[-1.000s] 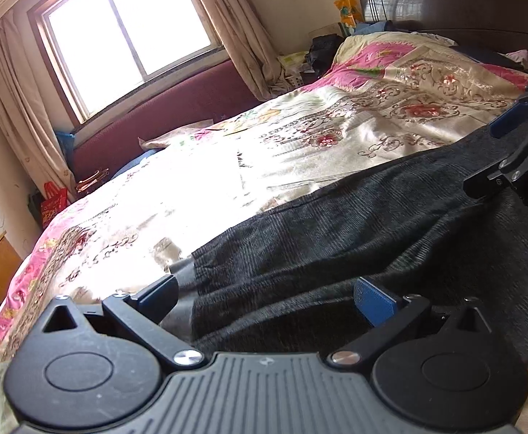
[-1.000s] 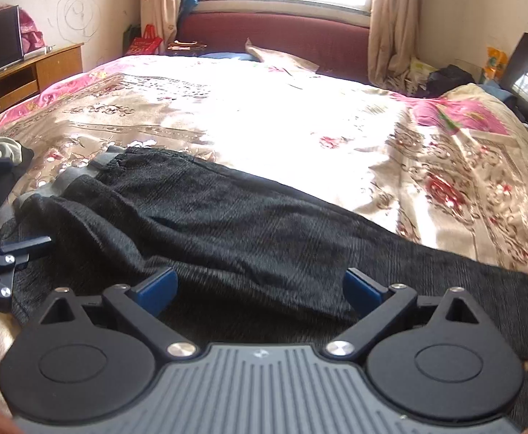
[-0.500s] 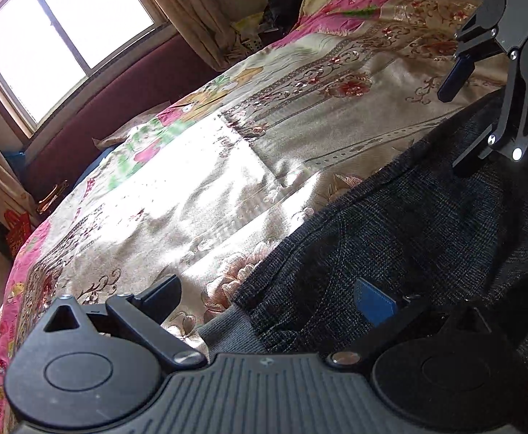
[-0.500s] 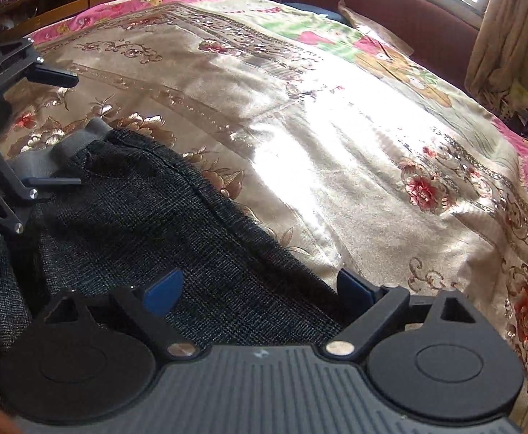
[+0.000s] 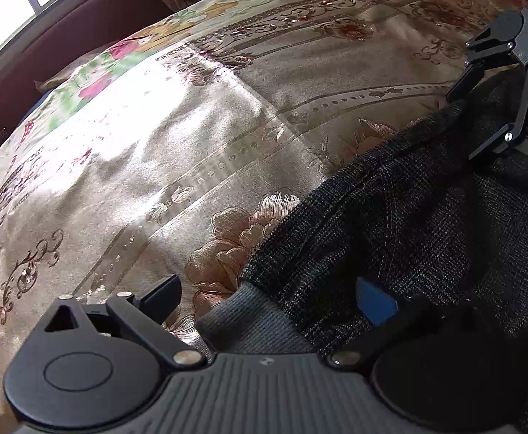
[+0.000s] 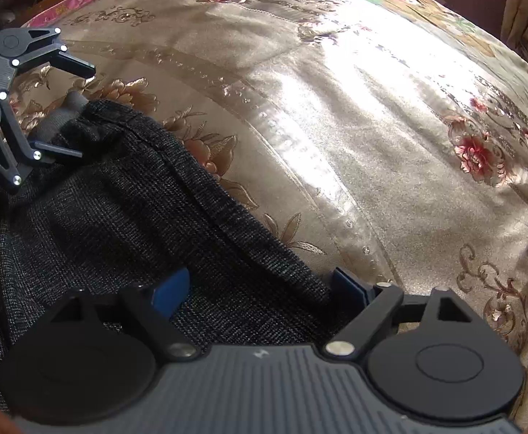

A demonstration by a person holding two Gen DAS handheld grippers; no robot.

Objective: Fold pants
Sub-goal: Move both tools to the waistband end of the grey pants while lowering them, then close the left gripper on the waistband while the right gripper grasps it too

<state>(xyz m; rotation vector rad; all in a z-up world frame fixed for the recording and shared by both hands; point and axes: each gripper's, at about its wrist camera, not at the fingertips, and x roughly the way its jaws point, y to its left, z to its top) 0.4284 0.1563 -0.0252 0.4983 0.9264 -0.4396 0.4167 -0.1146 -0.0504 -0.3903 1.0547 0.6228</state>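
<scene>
Dark knit pants point(image 5: 390, 224) lie flat on the bed, on the gold floral bedspread point(image 5: 191, 137). In the left wrist view they fill the lower right of the frame. In the right wrist view they fill the lower left. Grey ribbed waistband point(image 5: 249, 322) sits at bottom centre of the left view, right between the left tongs point(image 5: 267, 296). The long axis runs from that waistband along the far side edge, up toward the right tongs point(image 6: 260, 289).

Left tongs: wide open, straddling the waistband corner, one finger over bedspread, blue pad over fabric, no pinch visible. Right tongs: jaws closing, not yet pressing, with the pants' side edge between the pads. Seen in the upper right of the left view, they are spread over the same edge.

Each set of tongs has its own grab point directly beneath it. Likely next step: pinch both points on the far edge and fold it over.
</scene>
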